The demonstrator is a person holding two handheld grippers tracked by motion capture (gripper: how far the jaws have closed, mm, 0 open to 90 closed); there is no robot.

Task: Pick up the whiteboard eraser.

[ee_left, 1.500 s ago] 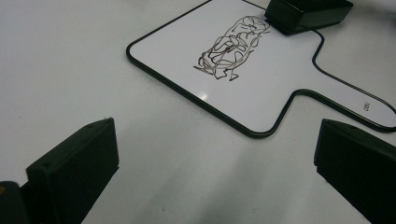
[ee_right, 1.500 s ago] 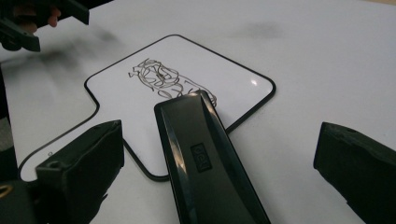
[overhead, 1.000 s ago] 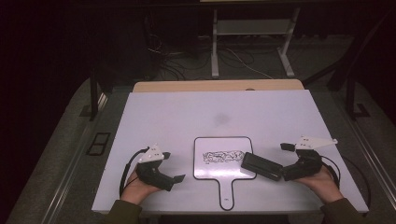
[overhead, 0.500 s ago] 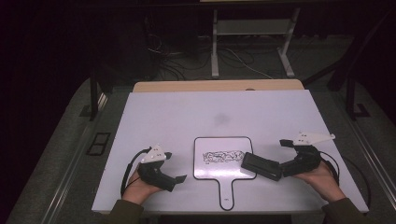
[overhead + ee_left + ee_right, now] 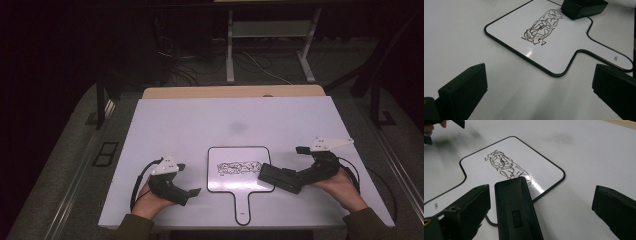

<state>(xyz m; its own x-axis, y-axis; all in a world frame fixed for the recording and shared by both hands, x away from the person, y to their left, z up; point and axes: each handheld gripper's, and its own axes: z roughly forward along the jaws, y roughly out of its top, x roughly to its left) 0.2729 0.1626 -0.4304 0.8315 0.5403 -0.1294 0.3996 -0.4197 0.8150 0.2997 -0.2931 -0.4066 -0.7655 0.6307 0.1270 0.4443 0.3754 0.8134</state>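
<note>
Left claw: left claw (image 5: 187,186) sits at the near left of the desk (image 5: 190,125), held in a hand (image 5: 150,200); its jaws stand wide apart with bare desk between them; it lies left of the whiteboard and apart from it

Right claw: right claw (image 5: 280,177) comes in from the near right, held in a hand (image 5: 345,187); in the right gripper view its jaws stand wide, the eraser lying between them close against the left jaw; whether that jaw touches it, I cannot tell

Eraser: black eraser (image 5: 515,210) is a long block with a small logo on top; its far end rests on the right edge of the whiteboard, just short of the scribble

Whiteboard: small paddle-shaped whiteboard (image 5: 235,152) lies flat at the near middle of the desk, between the two claws, its handle (image 5: 242,207) pointing to the near edge

Scribble: a dark tangle of lines, the scribble (image 5: 239,167), runs left to right across the board's middle

Far desk: white and bare, with a faint grey smudge (image 5: 237,126) beyond the whiteboard
</note>
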